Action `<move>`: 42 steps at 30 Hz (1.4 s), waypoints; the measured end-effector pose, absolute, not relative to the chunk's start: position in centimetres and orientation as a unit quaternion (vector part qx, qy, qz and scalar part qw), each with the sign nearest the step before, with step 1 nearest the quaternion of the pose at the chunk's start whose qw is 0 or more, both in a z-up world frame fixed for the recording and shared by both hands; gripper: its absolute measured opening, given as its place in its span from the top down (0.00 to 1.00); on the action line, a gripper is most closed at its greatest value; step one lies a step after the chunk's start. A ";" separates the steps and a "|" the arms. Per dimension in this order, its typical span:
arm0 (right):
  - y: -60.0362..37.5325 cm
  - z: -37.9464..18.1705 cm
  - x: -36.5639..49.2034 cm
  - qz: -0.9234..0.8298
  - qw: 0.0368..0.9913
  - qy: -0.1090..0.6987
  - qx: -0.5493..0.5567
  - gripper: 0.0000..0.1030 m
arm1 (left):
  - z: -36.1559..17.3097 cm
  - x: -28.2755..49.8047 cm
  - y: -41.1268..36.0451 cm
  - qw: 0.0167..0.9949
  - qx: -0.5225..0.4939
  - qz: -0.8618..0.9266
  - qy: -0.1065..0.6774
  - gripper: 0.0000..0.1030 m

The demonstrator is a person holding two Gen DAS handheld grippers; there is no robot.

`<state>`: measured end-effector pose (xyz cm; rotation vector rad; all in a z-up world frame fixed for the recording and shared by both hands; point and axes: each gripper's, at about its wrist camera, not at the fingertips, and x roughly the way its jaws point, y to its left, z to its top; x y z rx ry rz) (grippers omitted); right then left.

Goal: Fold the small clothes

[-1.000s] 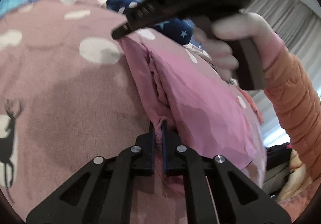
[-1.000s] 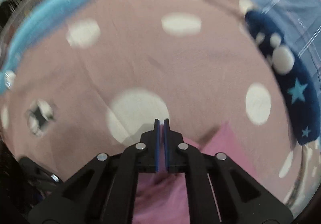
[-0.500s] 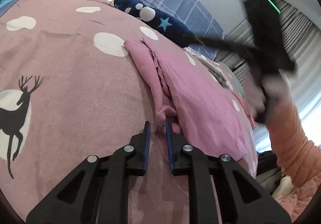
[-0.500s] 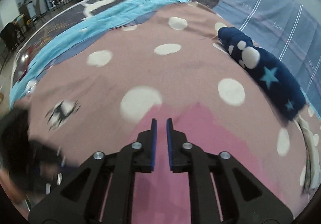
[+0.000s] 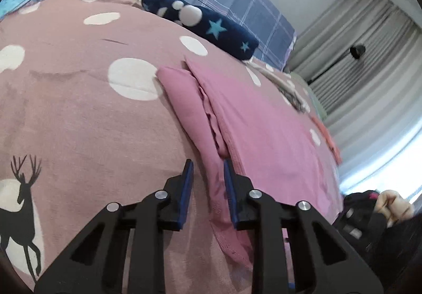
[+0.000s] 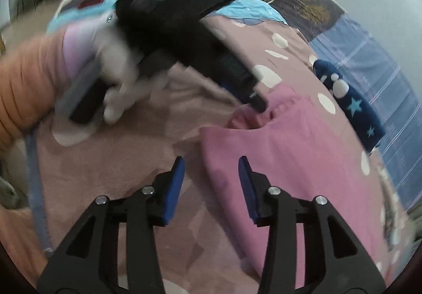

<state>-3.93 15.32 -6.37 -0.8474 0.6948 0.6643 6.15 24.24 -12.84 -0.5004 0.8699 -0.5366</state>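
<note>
A navy star-print roll [image 5: 211, 28] lies on the polka-dot deer bedspread [image 5: 79, 114] near grey curtains [image 5: 369, 70].

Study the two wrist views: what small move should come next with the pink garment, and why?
Probably close the right gripper on the near edge of the pink garment. Both grippers' jaws have just been opening; the left gripper straddles the folded edge without pressing it. A corner lies between the right pads, so another fold seems due.
</note>
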 end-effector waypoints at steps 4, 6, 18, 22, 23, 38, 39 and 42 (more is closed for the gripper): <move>16.8 -8.4 -3.8 0.253 0.810 0.286 -0.445 0.60 | -14.4 5.8 25.1 0.835 -0.260 -0.259 0.410 0.75; 17.4 -8.7 -3.8 0.250 0.813 0.270 -0.451 0.67 | -15.0 5.5 25.7 0.829 -0.286 -0.269 0.398 0.75; 15.5 -8.1 -3.8 0.289 0.819 0.307 -0.390 0.96 | -14.7 5.8 26.1 0.825 -0.303 -0.264 0.396 0.71; 15.2 -6.8 -4.6 0.313 0.830 0.293 -0.357 0.86 | -14.2 6.0 26.3 0.824 -0.301 -0.263 0.402 0.61; 15.1 -6.6 -4.7 0.314 0.832 0.289 -0.355 0.85 | -13.9 6.2 26.2 0.825 -0.295 -0.262 0.404 0.56; 12.2 -6.8 -5.5 0.259 0.846 0.314 -0.344 0.63 | -13.7 14.0 23.3 0.792 -0.314 -0.303 0.427 0.44; 12.4 -6.9 -5.3 0.258 0.846 0.316 -0.343 0.63 | -13.6 14.7 23.0 0.793 -0.316 -0.299 0.426 0.45; 13.1 -7.1 -4.6 0.257 0.846 0.321 -0.339 0.62 | -12.8 16.2 22.8 0.805 -0.313 -0.293 0.410 0.91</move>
